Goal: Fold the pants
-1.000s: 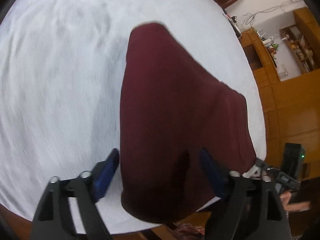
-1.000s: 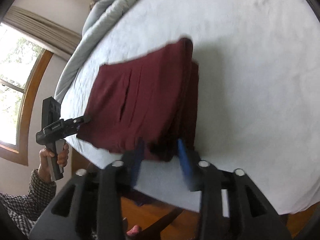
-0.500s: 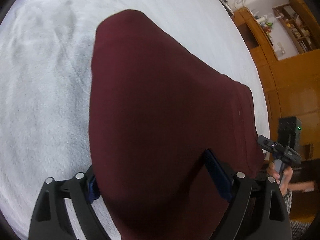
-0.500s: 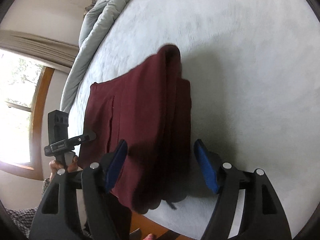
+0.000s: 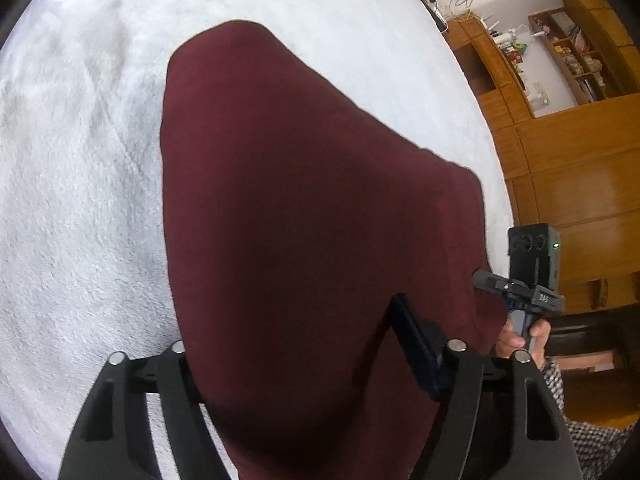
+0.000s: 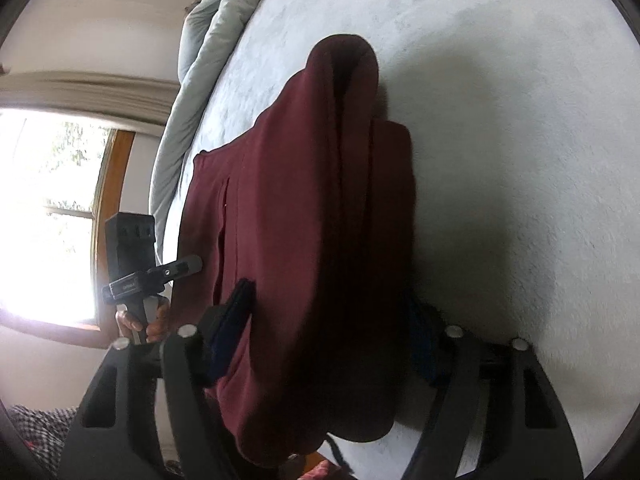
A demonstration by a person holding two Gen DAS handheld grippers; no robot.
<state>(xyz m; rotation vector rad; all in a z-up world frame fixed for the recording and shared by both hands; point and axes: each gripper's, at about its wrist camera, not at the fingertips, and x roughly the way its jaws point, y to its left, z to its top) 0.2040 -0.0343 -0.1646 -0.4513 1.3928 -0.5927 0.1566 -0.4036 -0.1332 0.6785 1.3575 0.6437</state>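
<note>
The folded maroon pants lie on the bed; your left hand-held gripper and right hand-held gripper have just been closing, straddling the near edge; whether either pinches, I cannot tell; grip every layer evenly.

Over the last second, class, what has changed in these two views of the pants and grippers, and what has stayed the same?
Both grippers came down and in over the near edge of the pants. The left gripper and right gripper now straddle the folded cloth, their jaws just closing around it; whether the pads press yet is unclear. The pants stayed folded on the white bed.
</note>
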